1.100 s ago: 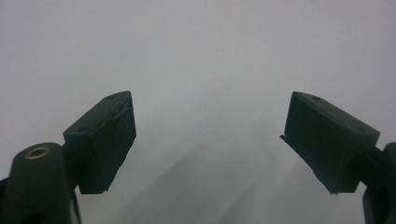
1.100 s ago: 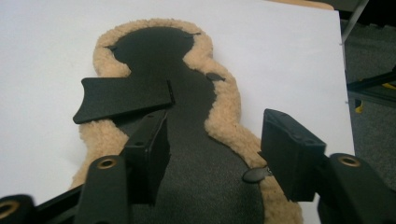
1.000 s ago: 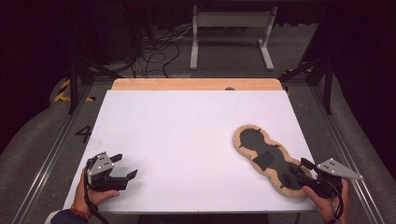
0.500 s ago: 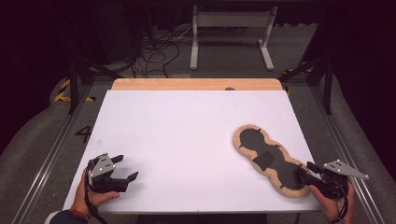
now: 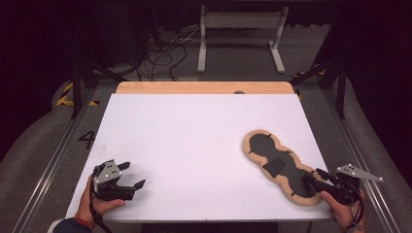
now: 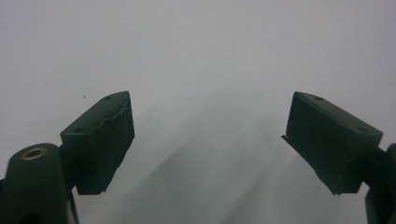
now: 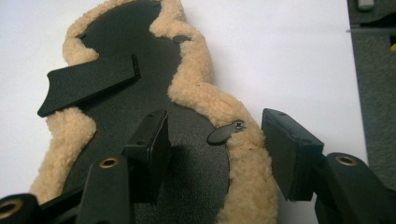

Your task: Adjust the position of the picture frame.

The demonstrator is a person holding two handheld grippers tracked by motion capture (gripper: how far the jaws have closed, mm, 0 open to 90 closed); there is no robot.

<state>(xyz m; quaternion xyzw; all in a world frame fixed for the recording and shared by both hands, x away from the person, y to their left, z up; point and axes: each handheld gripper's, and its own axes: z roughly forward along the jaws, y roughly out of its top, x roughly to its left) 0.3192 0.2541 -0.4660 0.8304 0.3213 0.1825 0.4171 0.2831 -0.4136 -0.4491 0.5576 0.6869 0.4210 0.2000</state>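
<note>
At the near right corner of the white table, the fleece-edged black pad lies flat; right gripper straddles its near rim, its jaws having just been opening. Left gripper, well apart from the pad, gapes wide, empty.

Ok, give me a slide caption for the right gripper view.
Right gripper, open, straddling the fleece edge of the splint on the white table.

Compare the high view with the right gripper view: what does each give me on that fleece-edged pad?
High view alone: the whole fleece-edged pad on the white table, the left tongs open and apart from it. Right gripper view alone: a small black tab screwed at the fleece rim, lying between the open jaws. Both: the right tongs at the pad's near end and the loose black flap.
</note>
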